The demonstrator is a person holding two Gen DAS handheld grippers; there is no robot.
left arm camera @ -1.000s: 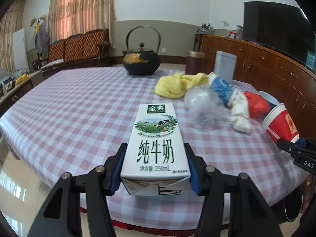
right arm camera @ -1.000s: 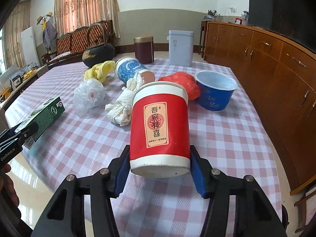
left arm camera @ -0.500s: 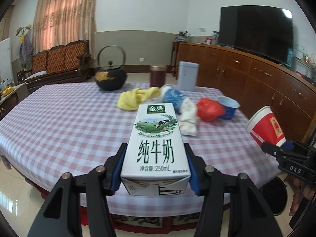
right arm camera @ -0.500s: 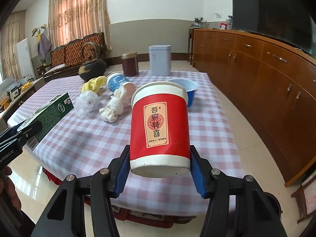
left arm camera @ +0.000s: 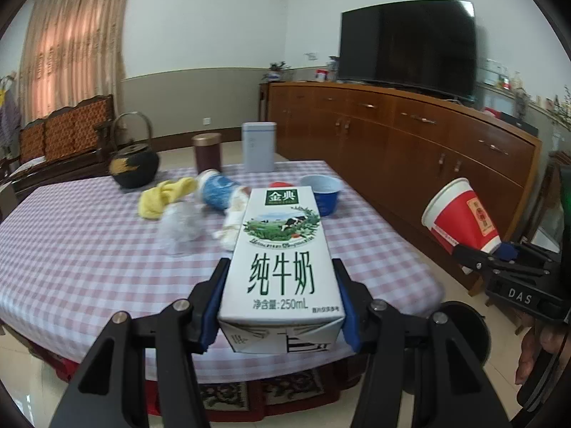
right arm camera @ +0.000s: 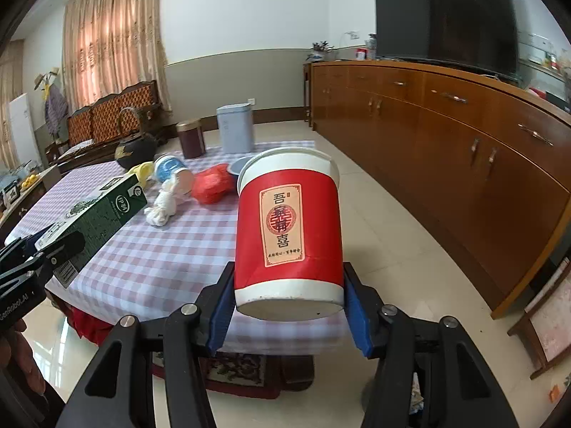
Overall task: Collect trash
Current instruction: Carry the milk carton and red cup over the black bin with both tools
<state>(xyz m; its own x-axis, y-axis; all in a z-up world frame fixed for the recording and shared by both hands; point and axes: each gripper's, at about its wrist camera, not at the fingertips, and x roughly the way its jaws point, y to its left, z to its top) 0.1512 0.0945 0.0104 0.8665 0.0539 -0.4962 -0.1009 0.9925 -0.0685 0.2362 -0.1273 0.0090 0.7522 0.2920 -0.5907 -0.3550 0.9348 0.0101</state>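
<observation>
Checked cloth covers the table (left arm camera: 89, 249), trash (left arm camera: 185, 228) blurred, perhaps plastic.

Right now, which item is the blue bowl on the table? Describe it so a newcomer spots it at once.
Start at the checked tablecloth, on the side nearest the long wooden sideboard. The blue bowl stands upright near that edge, beside the red crumpled bag. It is the only open, upright blue container; the blue patterned cup nearby lies on its side.

Bright curtained daylight, fisheye edge warp, slight motion blur
</observation>
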